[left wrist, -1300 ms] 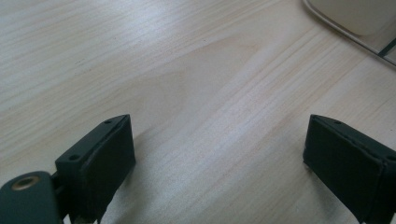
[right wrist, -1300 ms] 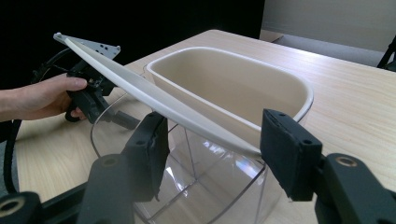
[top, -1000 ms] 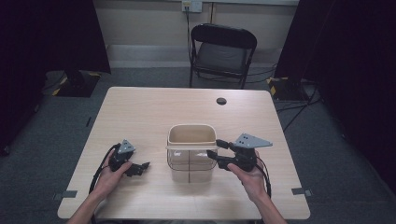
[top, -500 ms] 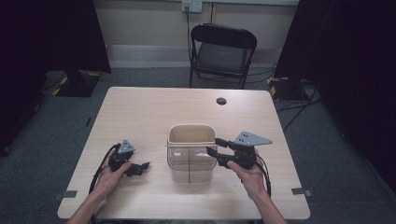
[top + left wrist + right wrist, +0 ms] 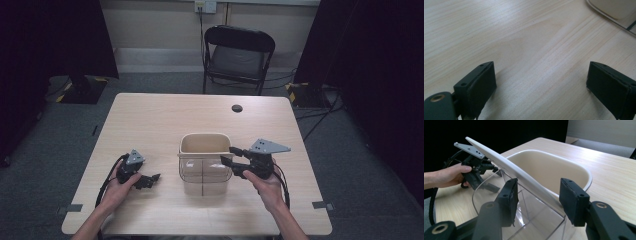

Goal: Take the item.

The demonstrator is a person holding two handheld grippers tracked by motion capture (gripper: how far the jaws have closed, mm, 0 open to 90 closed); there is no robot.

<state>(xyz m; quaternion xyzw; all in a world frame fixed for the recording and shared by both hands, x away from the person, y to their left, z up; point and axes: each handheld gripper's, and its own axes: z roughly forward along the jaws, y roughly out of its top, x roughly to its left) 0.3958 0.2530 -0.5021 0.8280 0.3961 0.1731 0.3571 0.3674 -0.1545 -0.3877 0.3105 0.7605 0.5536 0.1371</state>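
The cream bin [image 5: 202,162] with its clear front sits mid-tabletop [image 5: 165,115]; the right gripper [image 5: 235,161] has been edged in against its right rim since a second ago, jaws parted astride the rim; a grasp is judged imminent; left of the bin, the left gripper [image 5: 150,180] is rested, jaws released.

Bin [image 5: 205,162] mid-table [image 5: 150,120]; left gripper [image 5: 150,180] left of it, right gripper [image 5: 231,156] at right rim; chair [image 5: 239,57] behind table.

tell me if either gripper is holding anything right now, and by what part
Nothing is held. The left gripper is open over bare table. The right gripper is open, its jaws on either side of the bin lid's edge, not closed on it.
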